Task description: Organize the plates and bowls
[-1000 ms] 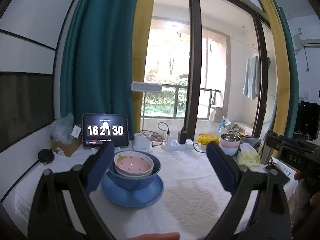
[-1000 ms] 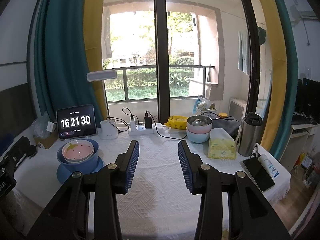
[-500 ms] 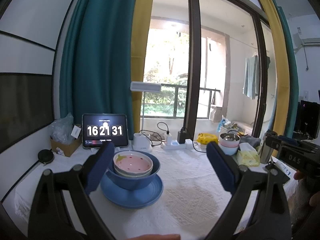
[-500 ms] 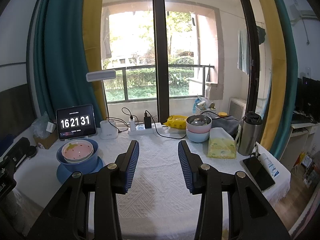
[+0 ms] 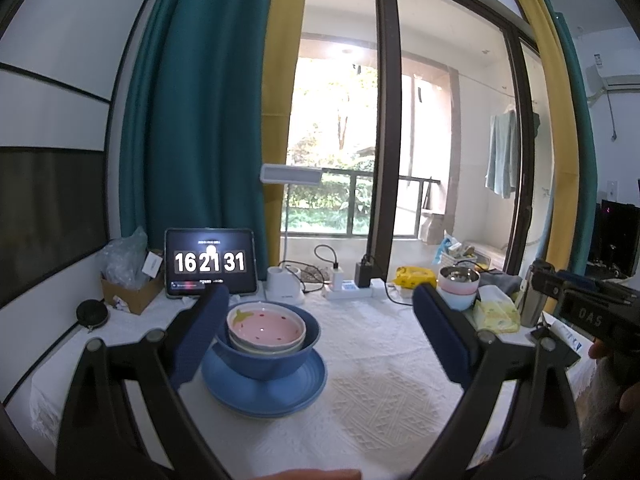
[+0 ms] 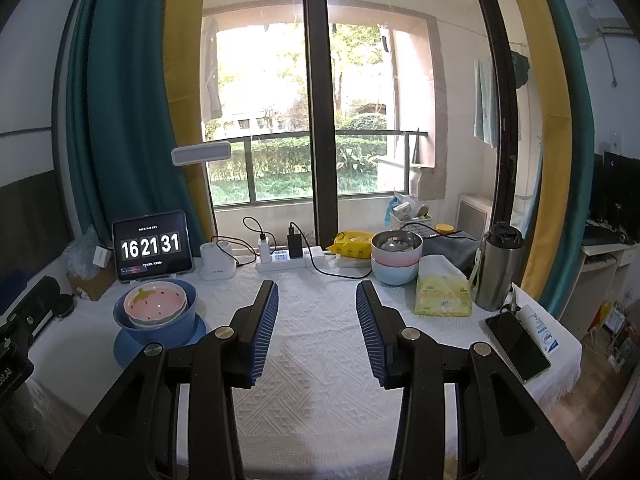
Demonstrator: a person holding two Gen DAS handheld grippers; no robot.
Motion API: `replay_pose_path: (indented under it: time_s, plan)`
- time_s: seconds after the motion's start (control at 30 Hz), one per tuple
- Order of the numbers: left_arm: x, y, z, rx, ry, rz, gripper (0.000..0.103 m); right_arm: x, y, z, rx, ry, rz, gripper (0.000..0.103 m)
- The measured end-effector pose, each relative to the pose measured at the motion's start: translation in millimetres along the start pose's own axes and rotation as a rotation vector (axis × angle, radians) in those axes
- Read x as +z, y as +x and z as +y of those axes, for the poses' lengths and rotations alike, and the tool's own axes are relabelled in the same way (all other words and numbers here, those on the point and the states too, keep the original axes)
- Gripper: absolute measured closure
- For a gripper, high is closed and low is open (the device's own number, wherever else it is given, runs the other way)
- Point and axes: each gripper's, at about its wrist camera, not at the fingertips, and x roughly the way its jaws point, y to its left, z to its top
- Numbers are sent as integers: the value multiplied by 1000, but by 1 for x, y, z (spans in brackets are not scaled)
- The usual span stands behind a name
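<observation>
- Leftward on the white textured counter [image 6: 316, 364], a pink strawberry-patterned ceramic bowl [image 5: 265, 325] nests with a pale bowl under it inside a deep blue bowl [image 5: 267, 354], on a round blue plate [image 5: 264, 390] near the counter's left edge.
- Open cloth lies to the stack's right.
- Left gripper [image 5: 320, 332] hovers level, fingers wide, empty, framing the stack.
- Right gripper [image 6: 317, 332] points over the middle, fingers half-spread, empty.
- Far right: two more stacked bowls [image 6: 396, 258], pink over pale blue.
</observation>
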Motion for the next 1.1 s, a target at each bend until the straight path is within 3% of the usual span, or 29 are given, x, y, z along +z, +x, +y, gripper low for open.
replay_pose_path:
  time_s: [1.1]
  plan:
    - [1, 0, 1, -3, -6, 0, 9, 1, -3, 5, 10, -19, -2, 60]
